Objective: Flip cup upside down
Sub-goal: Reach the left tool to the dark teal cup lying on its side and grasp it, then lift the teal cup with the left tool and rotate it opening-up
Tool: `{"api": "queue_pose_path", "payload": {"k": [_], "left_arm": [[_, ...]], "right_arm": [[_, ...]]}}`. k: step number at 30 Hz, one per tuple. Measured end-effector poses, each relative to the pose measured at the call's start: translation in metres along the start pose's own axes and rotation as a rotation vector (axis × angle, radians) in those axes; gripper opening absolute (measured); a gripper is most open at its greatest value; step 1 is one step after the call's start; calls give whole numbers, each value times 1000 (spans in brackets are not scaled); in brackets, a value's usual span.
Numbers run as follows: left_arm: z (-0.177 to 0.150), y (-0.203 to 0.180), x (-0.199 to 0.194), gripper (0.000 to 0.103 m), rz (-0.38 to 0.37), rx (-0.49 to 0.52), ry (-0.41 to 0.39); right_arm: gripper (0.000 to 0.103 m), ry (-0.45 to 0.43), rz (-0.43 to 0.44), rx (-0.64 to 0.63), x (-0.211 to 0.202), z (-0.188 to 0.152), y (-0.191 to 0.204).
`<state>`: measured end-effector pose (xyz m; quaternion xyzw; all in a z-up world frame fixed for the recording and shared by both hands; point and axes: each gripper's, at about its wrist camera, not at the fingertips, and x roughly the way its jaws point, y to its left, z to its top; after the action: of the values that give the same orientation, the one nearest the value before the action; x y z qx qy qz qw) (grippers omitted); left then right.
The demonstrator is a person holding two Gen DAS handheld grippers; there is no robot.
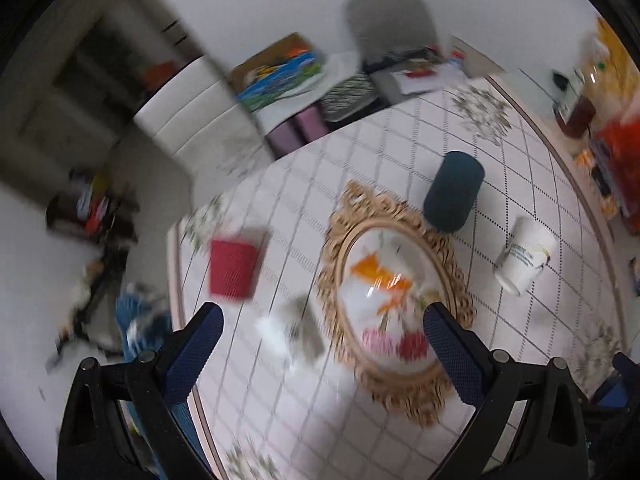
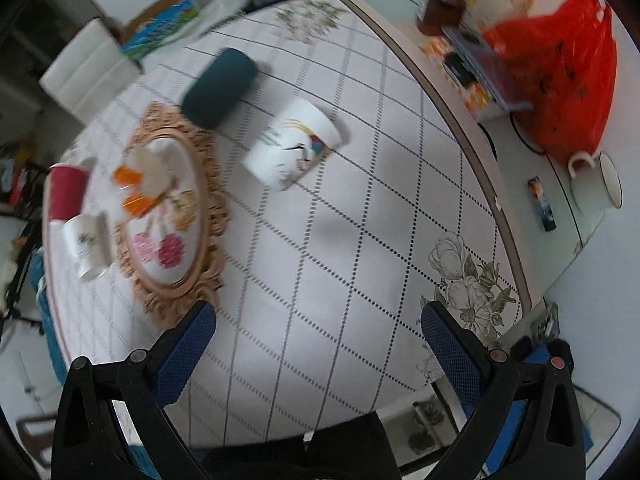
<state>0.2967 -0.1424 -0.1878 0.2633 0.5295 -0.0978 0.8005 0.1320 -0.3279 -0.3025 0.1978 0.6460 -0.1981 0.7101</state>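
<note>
Evidently both the left gripper (image 1: 322, 334) and right gripper (image 2: 318, 334) are held above the tablecloth (image 2: 320, 240) with jaws spread and nothing pinched, presumably readied for the white cup (image 2: 291, 147) seen standing beside the gilt-framed mirror (image 2: 166, 204).

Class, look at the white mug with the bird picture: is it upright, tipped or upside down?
Upside down, it seems: the white mug stands with a closed flat end on top and no opening showing, though blur limits certainty.

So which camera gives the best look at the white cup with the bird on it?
The right wrist view: the white cup sits near mid-frame, its painted bird visible. In the left wrist view the same cup is small, near the right edge, its picture hard to make out.
</note>
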Motion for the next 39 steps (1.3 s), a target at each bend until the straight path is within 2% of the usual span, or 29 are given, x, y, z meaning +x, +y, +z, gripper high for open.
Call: {"api": "queue_pose_path", "payload": {"k": [5, 11, 19, 27, 29, 31, 33, 34, 35, 39], "left_arm": [[54, -43, 53, 102, -29, 188, 34], [102, -93, 104, 102, -84, 332, 97], [126, -149, 157, 102, -129, 469, 192], [125, -171, 194, 101, -156, 522, 255], [124, -173, 200, 90, -168, 521, 269], [124, -174, 204, 83, -179, 514, 280], [124, -174, 207, 82, -181, 509, 280], [124, -174, 207, 73, -183, 507, 279], [124, -174, 209, 67, -184, 502, 280], [124, -172, 209, 67, -191, 486, 270]], "right_arm": [[103, 59, -77, 50, 40, 17, -8], [103, 127, -126, 114, 74, 25, -22], [103, 188, -160, 161, 99, 34, -31], [103, 212, -162, 184, 113, 41, -41], [103, 212, -166, 188, 114, 43, -43], [103, 213, -167, 193, 115, 44, -47], [103, 211, -166, 197, 115, 45, -48], [103, 210, -166, 198, 115, 45, -50], [103, 210, -167, 198, 114, 47, -51], [103, 209, -169, 202, 115, 48, -52]]}}
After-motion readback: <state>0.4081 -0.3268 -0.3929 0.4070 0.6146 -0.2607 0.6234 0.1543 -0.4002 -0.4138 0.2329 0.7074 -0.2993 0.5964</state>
